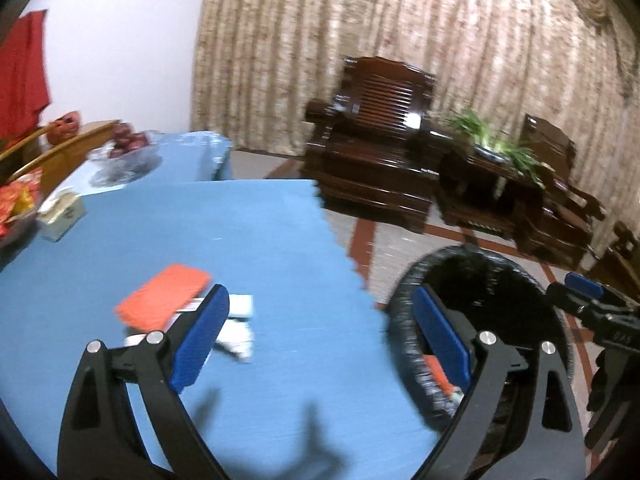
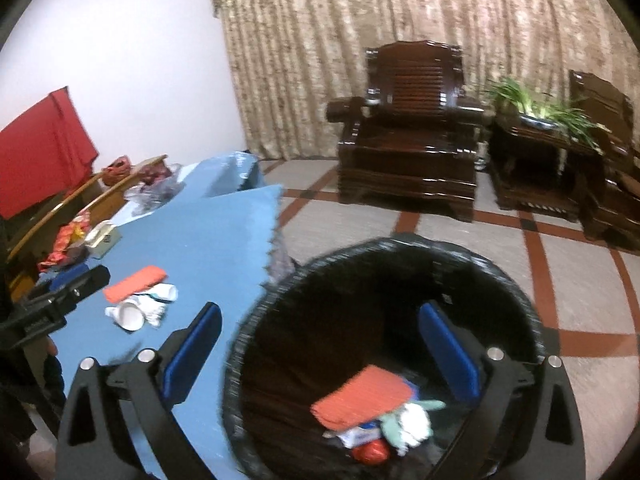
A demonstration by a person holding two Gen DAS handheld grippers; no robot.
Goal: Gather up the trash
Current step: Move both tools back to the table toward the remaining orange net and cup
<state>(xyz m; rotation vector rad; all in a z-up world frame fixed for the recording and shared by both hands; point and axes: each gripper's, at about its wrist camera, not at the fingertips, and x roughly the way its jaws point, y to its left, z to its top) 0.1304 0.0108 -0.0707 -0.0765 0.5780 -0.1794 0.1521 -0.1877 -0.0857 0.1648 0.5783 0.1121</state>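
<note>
On the blue tablecloth (image 1: 260,240) lie an orange packet (image 1: 164,300) and crumpled white wrappers (image 1: 236,332). The right wrist view shows the same orange packet (image 2: 134,282), a tipped white paper cup (image 2: 130,316) and the wrappers (image 2: 160,294). My left gripper (image 1: 320,340) hangs open over the table's right edge, with nothing between its jaws. My right gripper (image 2: 320,354) stands open above the black-lined bin (image 2: 400,248), also with nothing between its jaws. Inside the bin lie another orange packet (image 2: 364,396), white and green crumpled trash (image 2: 408,420) and a red scrap (image 2: 372,452).
A tissue box (image 1: 62,216), a glass bowl of fruit (image 1: 124,156) and a bowl of red snacks (image 1: 16,204) sit at the table's far left. The bin (image 1: 480,252) stands on the tiled floor beside the table. Dark wooden armchairs (image 1: 376,152) and a plant (image 1: 492,148) stand by the curtain.
</note>
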